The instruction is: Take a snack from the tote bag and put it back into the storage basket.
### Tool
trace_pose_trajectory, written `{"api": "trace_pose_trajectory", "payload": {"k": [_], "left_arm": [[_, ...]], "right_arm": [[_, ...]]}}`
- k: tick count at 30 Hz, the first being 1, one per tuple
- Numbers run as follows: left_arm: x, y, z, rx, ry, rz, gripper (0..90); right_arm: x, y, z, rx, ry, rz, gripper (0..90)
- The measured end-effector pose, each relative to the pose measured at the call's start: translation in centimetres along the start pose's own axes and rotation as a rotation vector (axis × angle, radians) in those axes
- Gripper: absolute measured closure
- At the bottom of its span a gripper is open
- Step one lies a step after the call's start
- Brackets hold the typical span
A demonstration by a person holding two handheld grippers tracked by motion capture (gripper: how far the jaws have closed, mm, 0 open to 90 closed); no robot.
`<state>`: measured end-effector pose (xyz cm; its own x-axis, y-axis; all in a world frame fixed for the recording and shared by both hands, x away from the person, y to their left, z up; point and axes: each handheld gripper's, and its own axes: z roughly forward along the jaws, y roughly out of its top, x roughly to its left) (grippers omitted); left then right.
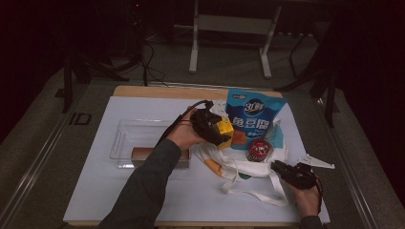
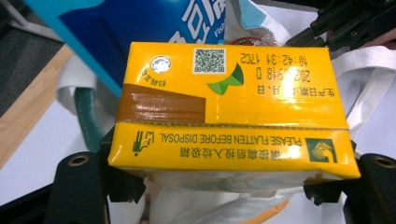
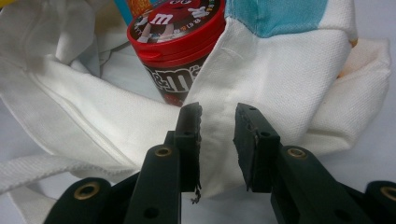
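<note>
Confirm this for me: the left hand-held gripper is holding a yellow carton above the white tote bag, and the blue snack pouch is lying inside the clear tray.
One part is wrong: the blue snack pouch stands in the white tote bag, not in the clear tray, as the high view shows. The left hand-held gripper does hold the yellow carton above the bag.

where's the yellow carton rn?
High view: the yellow carton is mid-table, clamped in the left gripper, above the white tote bag, left of the blue snack pouch.

sleeve (image 1: 143,186): dark grey | fingers (image 3: 189,135): black, brass-ringed screws
</note>
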<state>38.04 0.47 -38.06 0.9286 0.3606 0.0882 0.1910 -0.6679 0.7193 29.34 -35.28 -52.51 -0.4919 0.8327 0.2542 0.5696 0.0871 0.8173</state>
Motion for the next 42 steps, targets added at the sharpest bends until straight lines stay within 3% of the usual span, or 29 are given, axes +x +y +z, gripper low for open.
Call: {"api": "trace_pose_trajectory", "payload": {"k": [6,18,42], "left_arm": [[0.3,-0.3,-1.2,-0.018,0.003,-0.014,28.9],[0.8,-1.1,-3.3,-0.007,0.033,-0.019,28.8],[2.2,-3.5,-5.8,-0.010,0.090,-0.081,28.8]], "right_arm": [[0.0,0.0,0.0,0.000,0.000,0.000,71.0],[0.0,0.0,0.0,0.000,-0.001,-0.002,71.0],[0.0,0.0,0.0,-0.001,-0.002,0.000,71.0]]}}
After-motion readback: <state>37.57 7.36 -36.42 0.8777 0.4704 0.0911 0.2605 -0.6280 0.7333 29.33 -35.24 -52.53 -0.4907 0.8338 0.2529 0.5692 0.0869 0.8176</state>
